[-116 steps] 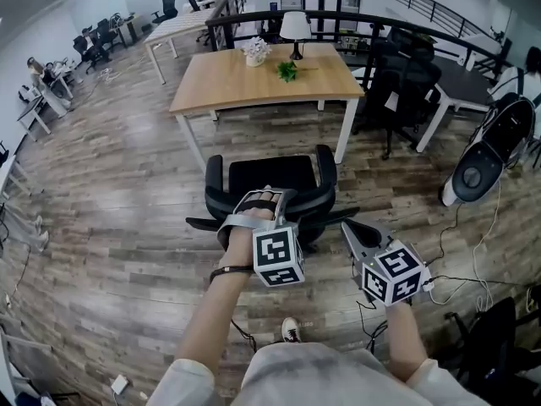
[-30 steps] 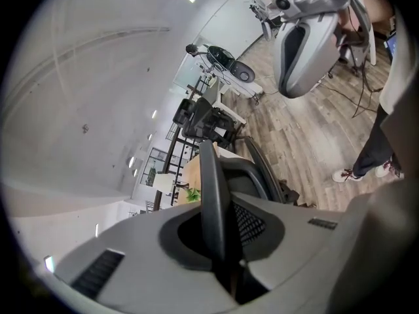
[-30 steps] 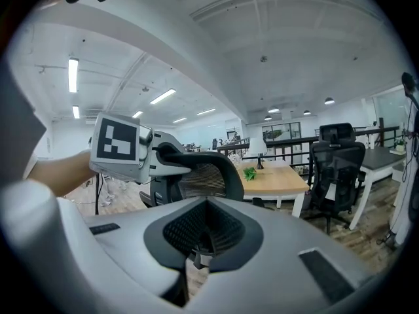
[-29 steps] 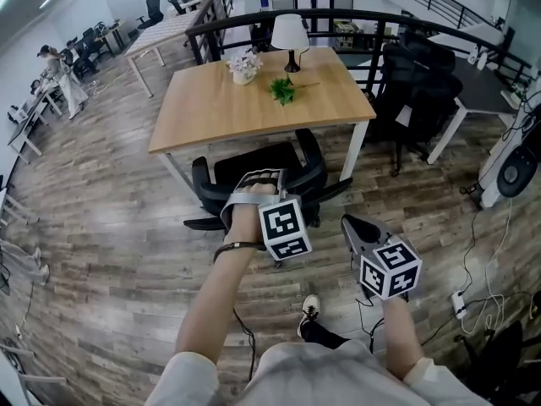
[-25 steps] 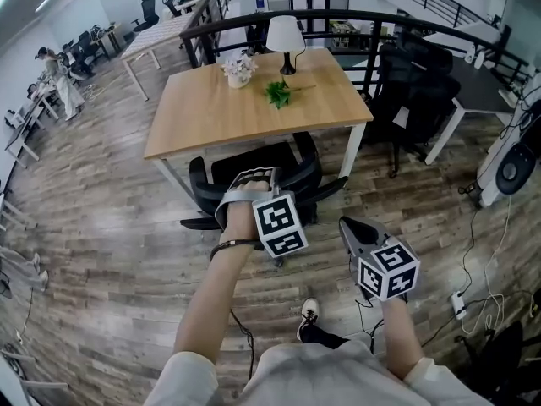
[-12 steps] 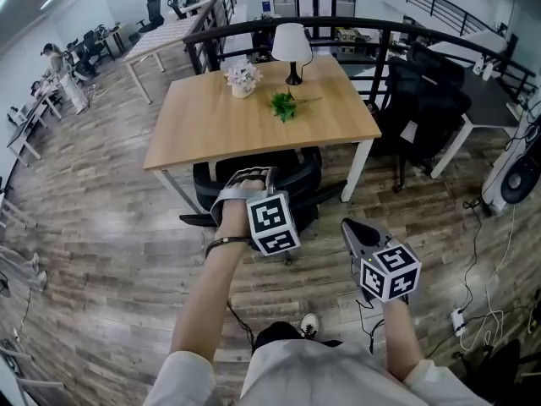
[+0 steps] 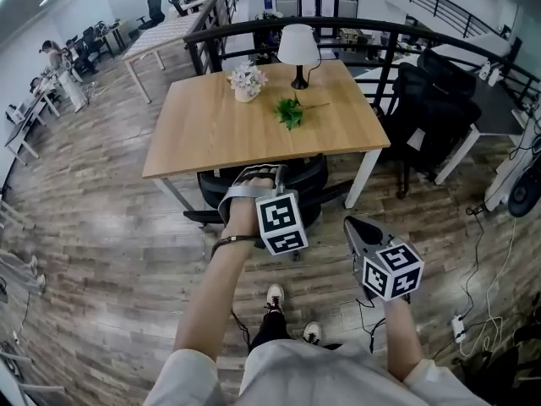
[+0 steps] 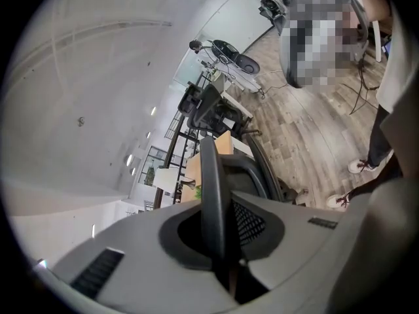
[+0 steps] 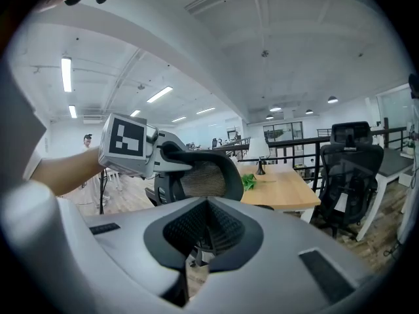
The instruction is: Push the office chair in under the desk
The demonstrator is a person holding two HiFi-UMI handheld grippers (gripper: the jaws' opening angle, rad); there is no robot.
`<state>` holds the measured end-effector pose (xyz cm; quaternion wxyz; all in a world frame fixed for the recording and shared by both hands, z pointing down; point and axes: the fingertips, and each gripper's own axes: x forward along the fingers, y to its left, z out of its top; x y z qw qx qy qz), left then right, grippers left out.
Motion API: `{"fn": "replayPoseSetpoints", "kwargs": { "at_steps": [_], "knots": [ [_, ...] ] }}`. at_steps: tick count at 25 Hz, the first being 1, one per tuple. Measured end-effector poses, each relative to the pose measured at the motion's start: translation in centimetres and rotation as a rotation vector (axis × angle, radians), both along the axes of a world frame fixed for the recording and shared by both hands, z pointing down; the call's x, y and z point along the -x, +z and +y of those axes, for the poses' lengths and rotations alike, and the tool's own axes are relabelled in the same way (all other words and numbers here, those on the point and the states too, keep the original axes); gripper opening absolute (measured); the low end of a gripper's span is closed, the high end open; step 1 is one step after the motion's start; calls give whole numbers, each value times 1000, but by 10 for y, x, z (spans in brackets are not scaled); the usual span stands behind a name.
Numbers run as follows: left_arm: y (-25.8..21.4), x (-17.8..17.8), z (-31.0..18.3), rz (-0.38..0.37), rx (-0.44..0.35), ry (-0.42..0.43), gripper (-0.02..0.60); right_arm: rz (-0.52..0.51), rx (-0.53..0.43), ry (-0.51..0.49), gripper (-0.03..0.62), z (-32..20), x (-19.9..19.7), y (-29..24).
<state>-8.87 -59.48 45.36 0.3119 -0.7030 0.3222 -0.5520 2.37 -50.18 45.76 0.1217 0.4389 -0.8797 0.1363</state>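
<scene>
Black mesh-backed office chair tucked under light wooden bench

From behind the person, the chair's seat is hidden beneath the bench top. Only the curved backrest and bits of the dark frame show, right at the near edge between the white legs. The left hand-held gripper is clamped on the top rim of the backrest. Its own view shows the black rim running straight between the two grey jaws, pinched there, with the mesh just to one side. The right hand-held gripper hangs in the air beside the chair, apart from it and to the right of the left one. Its jaws are pressed together with nothing between them, and it points toward the chair back and the bench beyond.

On the bench top, near the far edge, stand a white-shaded table lamp on a black base and a white pot of pale flowers. A green leafy sprig lies closer to the middle. A black metal railing curves behind the bench, and a second black office chair stands off to the right. The grey-brown wood plank floor runs all round, and the person's light-coloured shoes are near the chair, on the side away from the bench.
</scene>
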Motion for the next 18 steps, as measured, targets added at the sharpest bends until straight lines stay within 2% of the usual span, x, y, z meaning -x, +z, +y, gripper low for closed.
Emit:
{"fn": "replayPoseSetpoints", "kwargs": {
  "at_steps": [9,18],
  "knots": [
    [0,18,-60,-4,-5,11,72,-5,-18,23,20,-58,17,-12],
    [-2,28,-117,-11,-14,6,72,6,-13,36,20,-99,17,-13]
  ]
}}
